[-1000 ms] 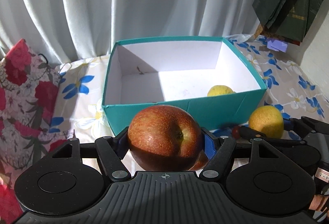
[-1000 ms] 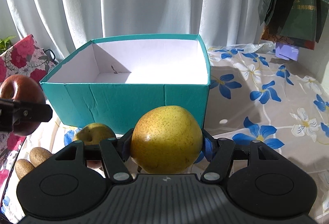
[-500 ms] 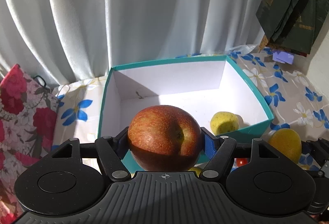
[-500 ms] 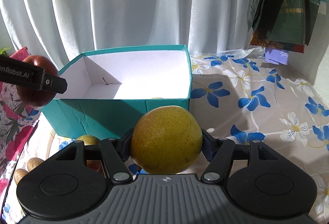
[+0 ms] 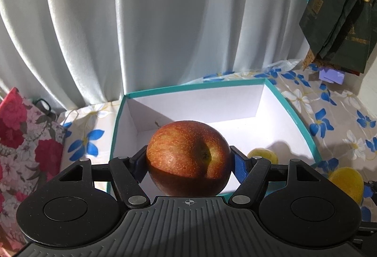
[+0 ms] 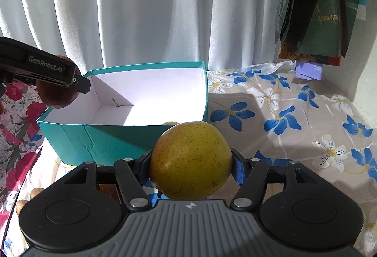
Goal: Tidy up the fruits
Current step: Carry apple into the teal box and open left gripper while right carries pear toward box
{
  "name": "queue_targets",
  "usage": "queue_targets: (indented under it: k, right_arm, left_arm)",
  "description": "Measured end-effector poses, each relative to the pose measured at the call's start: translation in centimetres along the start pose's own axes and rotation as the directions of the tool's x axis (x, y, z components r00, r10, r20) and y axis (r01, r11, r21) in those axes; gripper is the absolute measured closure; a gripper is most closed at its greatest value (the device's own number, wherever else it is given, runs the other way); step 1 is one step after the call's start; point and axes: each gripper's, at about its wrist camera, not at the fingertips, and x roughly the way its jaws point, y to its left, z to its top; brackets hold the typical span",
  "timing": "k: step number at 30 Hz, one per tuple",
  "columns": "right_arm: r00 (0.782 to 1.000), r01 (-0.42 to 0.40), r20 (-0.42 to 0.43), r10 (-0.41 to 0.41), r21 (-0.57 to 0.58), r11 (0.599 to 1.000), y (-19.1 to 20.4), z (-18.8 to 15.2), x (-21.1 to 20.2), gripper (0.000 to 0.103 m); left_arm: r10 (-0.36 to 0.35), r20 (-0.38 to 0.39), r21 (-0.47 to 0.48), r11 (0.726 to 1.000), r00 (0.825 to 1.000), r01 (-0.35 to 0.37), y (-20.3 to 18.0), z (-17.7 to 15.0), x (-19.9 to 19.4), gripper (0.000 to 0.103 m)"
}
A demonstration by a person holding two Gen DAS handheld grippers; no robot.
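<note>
The left gripper (image 5: 188, 160) is clamped on a red apple (image 5: 188, 158), its blue-padded fingers (image 5: 240, 166) pressing the fruit from both sides. From the left wrist view the apple hangs over the near left part of a teal cardboard box (image 5: 304, 125) with a white inside. In the right wrist view the same apple (image 6: 57, 97) shows above the box's left rim, under the dark arm of the left gripper (image 6: 77, 84).

The right gripper (image 6: 190, 167) is closed on a yellow-green pear (image 6: 190, 160), held in front of the box's (image 6: 103, 141) near teal wall and outside it. The left wrist view catches that pear (image 5: 346, 182) at its right edge, beside the box's near right corner.

1 small yellow fruit (image 5: 262, 155) lies on the box floor by the near wall, partly hidden by the gripper. The box stands on a cloth printed with blue and white flowers (image 6: 282, 120). At least 2 brown kiwis (image 6: 35, 192) lie at the left on the cloth, near a red floral fabric (image 5: 21, 139). A pale curtain (image 5: 153, 21) hangs behind, with dark green bags (image 5: 341, 21) at the right
</note>
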Motion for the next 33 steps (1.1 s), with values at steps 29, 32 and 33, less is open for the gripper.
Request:
queue_targets:
  k: [29,32,33]
  right_arm:
    - [1.0,0.006,0.018,-0.006,0.027,1.0,-1.4,-0.2,-0.8,0.038]
    - [1.0,0.011,0.022,-0.012,0.034,0.999,-1.6,-0.1,-0.9,0.038]
    - [1.0,0.012,0.024,-0.013,0.036,0.999,-1.7,-0.1,-0.9,0.038]
  left_arm:
    - [0.019,-0.131,-0.013,1.0,0.991,-0.02,0.2,0.3,9.6,0.029]
    - [0.02,-0.167,-0.007,1.0,0.986,-0.021,0.1,-0.1,10.9,0.029]
    - [0.02,-0.179,-0.003,1.0,0.984,-0.021,0.1,-0.3,11.3,0.028]
